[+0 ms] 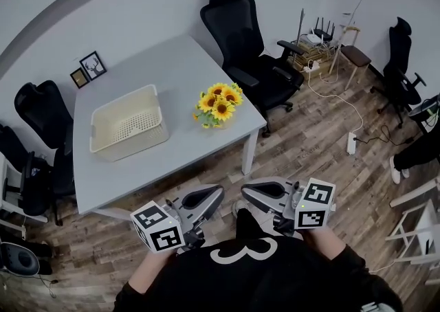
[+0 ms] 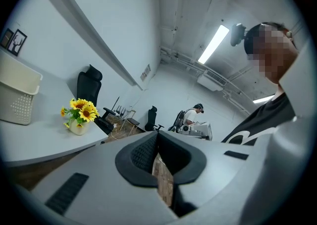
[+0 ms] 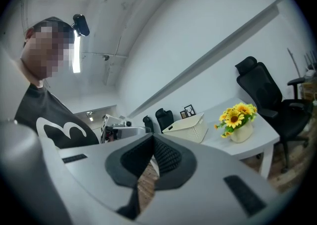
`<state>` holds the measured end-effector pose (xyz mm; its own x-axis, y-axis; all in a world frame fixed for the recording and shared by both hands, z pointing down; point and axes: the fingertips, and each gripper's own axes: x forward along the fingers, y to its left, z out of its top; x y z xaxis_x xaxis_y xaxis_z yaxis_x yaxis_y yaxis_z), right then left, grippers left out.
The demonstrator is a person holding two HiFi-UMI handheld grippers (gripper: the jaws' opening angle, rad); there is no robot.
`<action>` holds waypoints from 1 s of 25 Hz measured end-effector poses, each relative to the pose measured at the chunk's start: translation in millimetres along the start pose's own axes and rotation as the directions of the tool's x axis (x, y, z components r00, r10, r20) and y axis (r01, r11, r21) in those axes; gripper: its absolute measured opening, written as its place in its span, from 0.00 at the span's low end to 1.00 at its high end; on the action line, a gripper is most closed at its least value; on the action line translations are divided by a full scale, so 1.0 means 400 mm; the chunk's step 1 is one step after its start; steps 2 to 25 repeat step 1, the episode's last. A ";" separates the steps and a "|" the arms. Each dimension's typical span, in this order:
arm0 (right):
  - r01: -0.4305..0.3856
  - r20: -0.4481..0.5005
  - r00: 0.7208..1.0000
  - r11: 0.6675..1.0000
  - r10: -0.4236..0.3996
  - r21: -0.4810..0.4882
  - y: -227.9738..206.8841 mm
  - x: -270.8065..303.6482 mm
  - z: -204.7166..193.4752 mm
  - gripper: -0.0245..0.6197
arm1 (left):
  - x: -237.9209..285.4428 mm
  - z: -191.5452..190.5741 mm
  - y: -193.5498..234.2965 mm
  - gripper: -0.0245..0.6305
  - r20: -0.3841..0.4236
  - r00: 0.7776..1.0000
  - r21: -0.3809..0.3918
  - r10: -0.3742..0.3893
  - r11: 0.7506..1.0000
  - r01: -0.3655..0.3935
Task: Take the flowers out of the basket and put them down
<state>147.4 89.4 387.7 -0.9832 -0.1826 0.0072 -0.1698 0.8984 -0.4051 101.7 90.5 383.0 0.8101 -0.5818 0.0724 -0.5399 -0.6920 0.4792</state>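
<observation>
**Flowers (image 1: 218,102) out on the tabletop (image 1: 180,63), both tools closed**

The yellow flowers stand upright in a small pale pot on the grey tabletop. They are to the right of the cream basket (image 1: 137,140), apart from it and near the tabletop's right edge. The left tool (image 1: 214,192) and the right tool (image 1: 249,191) are held level, close to the person's body and off the tabletop's near edge, with their tips near each other. Each tool's jaws are pressed together, pad against pad.
</observation>
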 end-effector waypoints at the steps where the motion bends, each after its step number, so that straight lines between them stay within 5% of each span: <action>1: 0.002 0.000 1.000 1.000 -0.002 0.001 -0.003 0.002 0.000 0.05 | 0.000 0.003 0.005 0.06 0.004 1.000 0.001 0.004 1.000 -0.004; 25: 0.002 0.000 1.000 1.000 -0.002 0.001 -0.003 0.002 0.000 0.05 | 0.000 0.003 0.005 0.06 0.004 1.000 0.001 0.004 1.000 -0.004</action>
